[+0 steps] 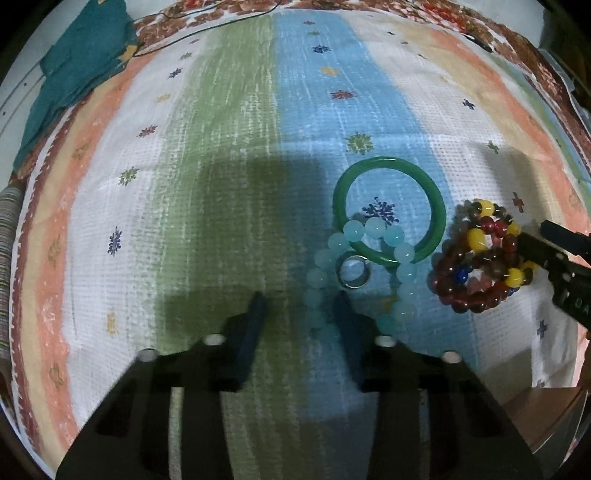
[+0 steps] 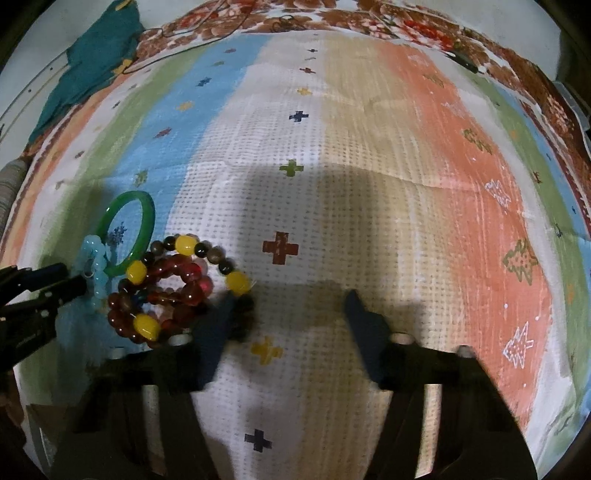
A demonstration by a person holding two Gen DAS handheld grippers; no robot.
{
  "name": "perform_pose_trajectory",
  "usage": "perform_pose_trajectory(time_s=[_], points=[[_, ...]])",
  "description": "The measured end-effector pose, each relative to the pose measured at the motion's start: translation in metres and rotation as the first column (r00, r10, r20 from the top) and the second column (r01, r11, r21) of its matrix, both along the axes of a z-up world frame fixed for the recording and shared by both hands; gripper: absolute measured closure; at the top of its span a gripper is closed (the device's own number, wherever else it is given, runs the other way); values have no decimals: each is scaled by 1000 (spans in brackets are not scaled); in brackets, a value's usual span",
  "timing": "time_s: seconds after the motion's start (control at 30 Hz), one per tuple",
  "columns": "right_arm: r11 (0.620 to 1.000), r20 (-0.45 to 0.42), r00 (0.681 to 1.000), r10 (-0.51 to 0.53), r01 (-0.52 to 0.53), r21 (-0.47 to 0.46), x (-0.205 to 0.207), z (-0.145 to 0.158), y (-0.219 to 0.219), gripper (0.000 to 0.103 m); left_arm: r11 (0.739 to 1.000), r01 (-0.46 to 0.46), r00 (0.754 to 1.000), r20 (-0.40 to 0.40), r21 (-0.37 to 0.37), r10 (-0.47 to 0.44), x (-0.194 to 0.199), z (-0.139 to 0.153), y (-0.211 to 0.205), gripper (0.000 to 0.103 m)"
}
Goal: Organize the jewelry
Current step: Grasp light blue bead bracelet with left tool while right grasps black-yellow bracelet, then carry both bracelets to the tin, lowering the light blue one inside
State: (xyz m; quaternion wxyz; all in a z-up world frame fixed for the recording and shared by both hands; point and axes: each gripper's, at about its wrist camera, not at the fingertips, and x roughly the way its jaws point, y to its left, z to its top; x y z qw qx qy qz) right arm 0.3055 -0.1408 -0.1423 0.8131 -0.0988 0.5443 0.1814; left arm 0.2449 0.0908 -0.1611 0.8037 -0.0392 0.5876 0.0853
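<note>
Jewelry sits unsorted, heaped mid-cloth (image 1: 229, 110): bangle (image 1: 388, 210), blue beads (image 1: 369, 229), ring (image 1: 354, 272), mixed beads (image 1: 480, 258) to the right. My left gripper (image 1: 299, 299) and right gripper (image 2: 291, 299) hold nothing, jaws part-open. Everything remains.

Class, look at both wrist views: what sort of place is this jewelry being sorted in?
Probably a home, maybe a bed or table: a striped woven cloth over a floral spread, with a green bangle, bead bracelets and crumpled teal fabric lying around.
</note>
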Motion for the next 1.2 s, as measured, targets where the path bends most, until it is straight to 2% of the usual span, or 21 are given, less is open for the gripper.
perform_pose_trajectory(time_s=[0.03,0.1,0.2,0.4,0.6,0.8,1.2], points=[[1000,5,1000,2,-2,-7,0,1,0,70,1000,-6,1000,-1,-3,6,0,0,3,91],[1000,5,1000,3,-3,-9,0,0,-1,87,1000,-15,1000,-1,-15,15,-2,0,9,92],[1000,7,1000,7,-7,-1,-1,0,-2,92,1000,-17,1000,-3,-21,17,-4,1,11,92],[1000,26,1000,1,-2,25,-7,11,-6,92,999,-20,999,25,-29,21,-2,19,7,92],[998,71,997,0,-4,64,-19,38,-8,92,999,0,996,88,-54,5,-11,46,-3,92],[995,121,992,28,-39,93,-38,67,-2,92,998,46,992,117,-53,-40,-20,65,-17,92],[996,171,985,-17,2,85,-56,86,-21,92,995,86,984,159,-41,-78,-29,86,-31,92]])
